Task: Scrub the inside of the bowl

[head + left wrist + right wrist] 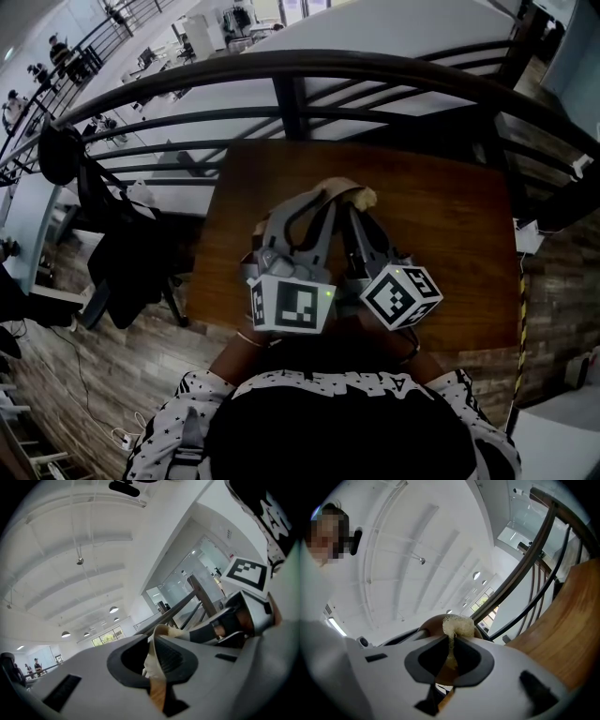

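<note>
Sleeves (178, 412) of white cloth speckled with dark dots frame the person's black top at the near edge of the head view, and both hands reach forward from them with grey plastic tools side by side, each with a black-and-white marker cube (292, 305) at its rear. The left tongs (322, 195) are clenched on the thin pale rim of a round brown bowl (335, 187); in the left gripper view the rim runs upright between the dark ribbed pads of these tongs (152, 660), and the bowl (161, 630) curves away behind them towards the other tool. The right tongs (360, 208), just beside the left ones, are pinched shut on a pale yellow fibrous scrubbing pad (365, 197). In the right gripper view the pad's narrow lower part is squeezed between the pads of these tongs (450, 660), its frayed top (457, 624) bulges above them, and it lies against the bowl's brown surface (430, 624). The bowl hangs over the middle of a dark brown wooden worktop (450, 234); whether it touches the wood cannot be told. Beyond the worktop's far edge runs a dark metal railing (281, 70), with black bags or garments (122, 244) hung on it at the left. Past the railing lies a bright white hall, where small figures of people (56, 52) stand on a far walkway.
</note>
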`<state>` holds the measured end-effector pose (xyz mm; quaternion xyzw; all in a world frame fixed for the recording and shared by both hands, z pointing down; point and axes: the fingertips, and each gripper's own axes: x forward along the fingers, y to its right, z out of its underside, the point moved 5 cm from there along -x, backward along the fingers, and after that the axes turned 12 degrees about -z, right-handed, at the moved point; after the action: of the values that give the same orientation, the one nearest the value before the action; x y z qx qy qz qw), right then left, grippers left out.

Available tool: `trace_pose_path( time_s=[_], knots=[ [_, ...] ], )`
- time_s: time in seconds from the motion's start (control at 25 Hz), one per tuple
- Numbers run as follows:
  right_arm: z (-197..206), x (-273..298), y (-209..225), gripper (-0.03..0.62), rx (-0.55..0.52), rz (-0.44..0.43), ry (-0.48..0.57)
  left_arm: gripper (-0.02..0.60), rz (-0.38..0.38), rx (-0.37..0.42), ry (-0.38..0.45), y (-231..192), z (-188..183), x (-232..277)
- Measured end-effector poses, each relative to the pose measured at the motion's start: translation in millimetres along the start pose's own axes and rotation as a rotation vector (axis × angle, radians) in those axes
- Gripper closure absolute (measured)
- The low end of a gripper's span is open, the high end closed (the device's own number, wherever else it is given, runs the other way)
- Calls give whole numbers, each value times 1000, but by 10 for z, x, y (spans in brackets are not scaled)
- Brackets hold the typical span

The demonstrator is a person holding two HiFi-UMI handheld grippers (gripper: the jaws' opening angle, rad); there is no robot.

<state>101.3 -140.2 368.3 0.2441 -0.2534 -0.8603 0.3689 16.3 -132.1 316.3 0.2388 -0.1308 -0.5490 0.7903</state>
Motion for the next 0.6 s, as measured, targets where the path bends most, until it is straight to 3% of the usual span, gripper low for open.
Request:
trace_pose_path(
  time_s=[0.16,0.36,0.6],
  knots=[
    [-16,-11,-106,546,-39,-63,12,548,-29,-13,-7,-102,71,7],
    [-167,8,-514,548,-226,-207,19,558,-63,-64,-10,-327,101,-4],
    [-358,-75,-704,548,-340,-286,45,560,-98,-85,20,-524,58,-51]
  ],
)
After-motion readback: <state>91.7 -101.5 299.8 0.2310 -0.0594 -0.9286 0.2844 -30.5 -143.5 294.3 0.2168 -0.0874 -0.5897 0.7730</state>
